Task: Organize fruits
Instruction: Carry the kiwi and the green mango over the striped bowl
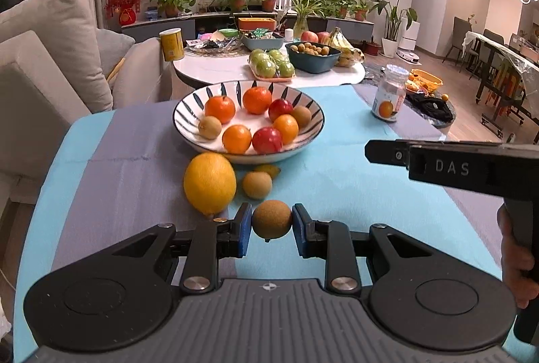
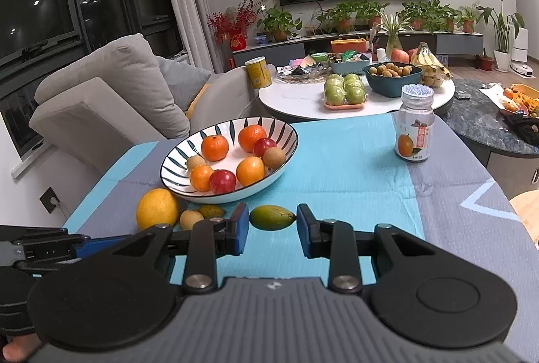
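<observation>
My left gripper [image 1: 272,225] is shut on a brown kiwi [image 1: 271,219], held just above the cloth. My right gripper [image 2: 273,221] is shut on a small green-yellow mango [image 2: 272,217], its pads touching both tips. A striped bowl [image 1: 188,107] holds several oranges, two red apples and two kiwis; it also shows in the right wrist view [image 2: 175,161]. In front of the bowl lie a large yellow lemon [image 1: 209,183], another kiwi [image 1: 256,184] and a small green-yellow fruit [image 1: 269,169], mostly hidden. The lemon also shows in the right wrist view [image 2: 157,208].
A blue and grey cloth [image 1: 337,181] covers the table. A glass jar [image 2: 414,124] stands at the far right of the cloth. A sofa [image 1: 50,60] is at the left. A round white table [image 2: 303,100] with fruit and containers stands behind.
</observation>
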### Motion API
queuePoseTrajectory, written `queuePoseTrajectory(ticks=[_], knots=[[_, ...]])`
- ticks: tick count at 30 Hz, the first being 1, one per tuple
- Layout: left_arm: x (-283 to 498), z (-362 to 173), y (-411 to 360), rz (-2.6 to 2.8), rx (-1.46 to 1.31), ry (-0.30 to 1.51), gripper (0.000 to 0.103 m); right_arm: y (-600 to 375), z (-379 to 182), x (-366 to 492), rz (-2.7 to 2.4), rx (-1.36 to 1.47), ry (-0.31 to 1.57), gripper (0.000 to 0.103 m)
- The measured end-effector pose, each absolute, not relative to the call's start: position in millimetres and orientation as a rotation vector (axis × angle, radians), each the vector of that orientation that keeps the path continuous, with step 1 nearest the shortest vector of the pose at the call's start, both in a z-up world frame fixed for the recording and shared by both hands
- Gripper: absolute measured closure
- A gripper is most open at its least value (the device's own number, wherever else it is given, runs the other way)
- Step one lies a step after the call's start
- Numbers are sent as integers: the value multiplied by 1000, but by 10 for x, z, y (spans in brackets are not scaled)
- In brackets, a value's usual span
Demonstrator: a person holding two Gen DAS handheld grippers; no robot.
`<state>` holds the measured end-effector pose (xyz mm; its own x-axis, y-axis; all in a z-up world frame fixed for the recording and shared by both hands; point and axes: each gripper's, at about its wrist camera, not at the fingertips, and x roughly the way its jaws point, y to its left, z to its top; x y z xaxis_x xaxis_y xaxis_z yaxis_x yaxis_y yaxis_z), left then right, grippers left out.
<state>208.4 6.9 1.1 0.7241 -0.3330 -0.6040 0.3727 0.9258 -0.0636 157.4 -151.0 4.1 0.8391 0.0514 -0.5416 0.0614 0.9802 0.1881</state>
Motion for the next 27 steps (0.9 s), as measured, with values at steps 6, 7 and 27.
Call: queuePoseTrajectory(ticks=[6,7,27], knots=[[2218,90,34,-383,47,636,79,-1548,72,1635,-9,205,570,38],[2244,102,34,-381,42,634,79,-1559,73,1649,-8,206,570,38],[2731,205,98,-333,-15,625,78,-1607,87,1966,24,220,576,38]])
